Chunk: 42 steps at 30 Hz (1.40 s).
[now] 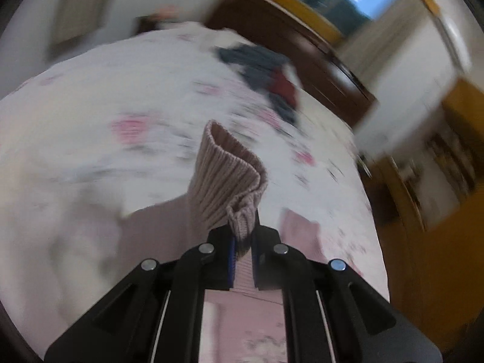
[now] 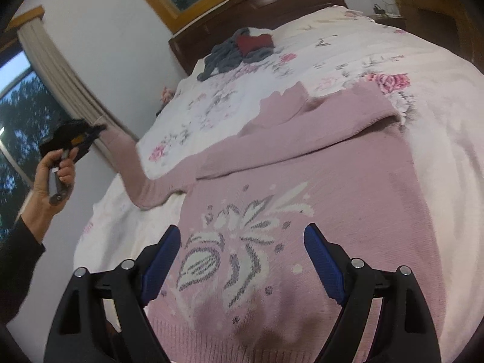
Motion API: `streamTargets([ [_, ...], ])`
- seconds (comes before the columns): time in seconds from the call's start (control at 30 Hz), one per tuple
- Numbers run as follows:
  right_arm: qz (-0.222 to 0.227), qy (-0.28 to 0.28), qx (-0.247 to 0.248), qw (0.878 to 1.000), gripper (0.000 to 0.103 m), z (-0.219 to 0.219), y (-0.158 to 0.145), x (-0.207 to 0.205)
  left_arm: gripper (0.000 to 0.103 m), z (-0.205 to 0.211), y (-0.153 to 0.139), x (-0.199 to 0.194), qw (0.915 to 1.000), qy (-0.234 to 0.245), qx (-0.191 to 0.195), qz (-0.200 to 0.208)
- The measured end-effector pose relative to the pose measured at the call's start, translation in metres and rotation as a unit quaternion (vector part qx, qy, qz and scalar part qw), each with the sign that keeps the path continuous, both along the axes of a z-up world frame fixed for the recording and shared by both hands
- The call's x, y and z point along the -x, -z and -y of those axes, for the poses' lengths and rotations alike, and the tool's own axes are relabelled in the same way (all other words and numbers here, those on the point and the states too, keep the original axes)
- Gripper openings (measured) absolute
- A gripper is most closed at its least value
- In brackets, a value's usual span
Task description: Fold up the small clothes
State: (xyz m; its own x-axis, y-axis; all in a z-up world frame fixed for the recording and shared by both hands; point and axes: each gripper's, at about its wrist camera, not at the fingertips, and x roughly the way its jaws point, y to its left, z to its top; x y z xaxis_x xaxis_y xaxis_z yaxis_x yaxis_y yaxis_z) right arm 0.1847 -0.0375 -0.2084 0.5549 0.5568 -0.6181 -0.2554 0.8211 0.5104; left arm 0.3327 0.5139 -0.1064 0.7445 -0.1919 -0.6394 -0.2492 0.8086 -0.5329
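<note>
A pink knitted sweater [image 2: 302,187] with a white and grey flower pattern lies flat on the bed. One sleeve [image 2: 317,115] is folded across its upper part. The other sleeve [image 2: 133,163] stretches off to the left, lifted by my left gripper [image 2: 90,134], which a hand holds. In the left wrist view my left gripper [image 1: 242,242] is shut on that sleeve's ribbed cuff [image 1: 227,178], which sticks up between the fingers. My right gripper [image 2: 242,260] stands open just above the sweater's lower front, near the hem.
The bed [image 2: 438,157] has a white bedspread with pink roses. A pile of dark grey and red clothes [image 2: 239,50] lies near the dark wooden headboard [image 2: 242,6]. Windows and a curtain [image 2: 66,78] are at the left, wooden furniture [image 1: 438,196] beside the bed.
</note>
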Motion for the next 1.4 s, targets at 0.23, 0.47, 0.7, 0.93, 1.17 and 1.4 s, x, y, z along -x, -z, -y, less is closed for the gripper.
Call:
streamTargets([
  [0.23, -0.006, 0.023, -0.006, 1.000, 0.084, 0.034, -0.001, -0.015, 0.006, 0.176, 0.056, -0.069, 0.9894, 0.130, -0.040, -0.050],
  [0.47, -0.019, 0.036, 0.001, 0.999, 0.085, 0.066, 0.004, -0.046, 0.009, 0.273, 0.161, -0.113, 0.9698, 0.204, -0.078, -0.108],
  [0.7, -0.096, 0.037, -0.092, 0.990, 0.089, 0.093, 0.015, -0.124, 0.072, 0.275, 0.216, -0.099, 0.9660, 0.215, -0.015, -0.142],
  [0.93, -0.208, -0.032, -0.158, 0.965, 0.085, 0.032, 0.061, -0.243, 0.087, 0.222, 0.192, -0.023, 0.9792, 0.180, 0.002, -0.093],
  [1.17, -0.289, -0.045, -0.090, 0.952, 0.073, -0.024, 0.120, -0.292, 0.088, 0.183, 0.209, 0.064, 0.9817, 0.146, 0.067, -0.103],
  [1.4, -0.307, -0.073, -0.069, 0.947, 0.063, -0.056, 0.129, -0.298, 0.088, 0.163, 0.232, 0.099, 0.9796, 0.117, 0.119, -0.113],
])
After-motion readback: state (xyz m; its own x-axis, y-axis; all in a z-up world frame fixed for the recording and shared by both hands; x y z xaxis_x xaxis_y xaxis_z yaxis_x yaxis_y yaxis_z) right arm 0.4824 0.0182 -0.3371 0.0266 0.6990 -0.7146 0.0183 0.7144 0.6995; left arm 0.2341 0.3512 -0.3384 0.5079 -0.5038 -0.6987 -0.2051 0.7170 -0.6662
